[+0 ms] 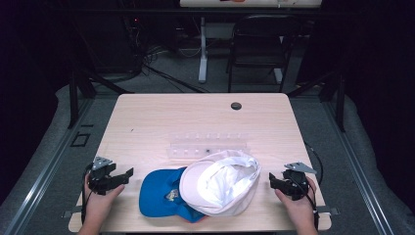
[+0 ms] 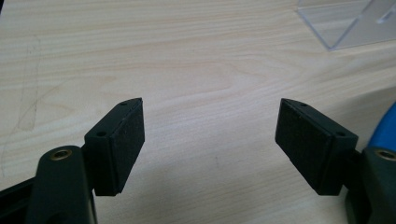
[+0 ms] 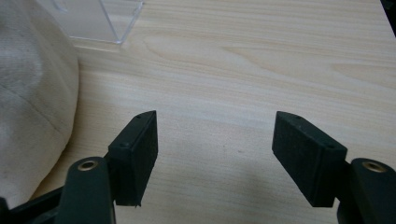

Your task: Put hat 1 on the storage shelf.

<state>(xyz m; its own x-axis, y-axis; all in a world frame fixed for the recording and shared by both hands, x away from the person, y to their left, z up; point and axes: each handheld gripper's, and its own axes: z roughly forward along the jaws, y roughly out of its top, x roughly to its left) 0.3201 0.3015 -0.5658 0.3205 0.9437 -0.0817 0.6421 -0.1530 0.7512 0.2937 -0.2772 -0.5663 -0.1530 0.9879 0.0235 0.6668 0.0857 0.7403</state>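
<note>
caps sit mid-desk (image 1: 147, 122): white cap (image 1: 222, 183) overlapping blue cap (image 1: 159, 193), probably staged for sorting. left gripper (image 1: 117, 178) and right gripper (image 1: 275, 180) flank them, fingers spread wide, empty, ready to grab.

Materials and surface finishes

The table (image 1: 147, 122) is faced in pale, matt wood-grain laminate. The white cap (image 1: 222, 183) and blue cap (image 1: 156, 193) are made of soft woven cloth. The rack (image 1: 208, 146) is formed of clear glossy plastic. Matt black plastic jaws with rough-textured pads (image 2: 128, 140) are fitted.
</note>
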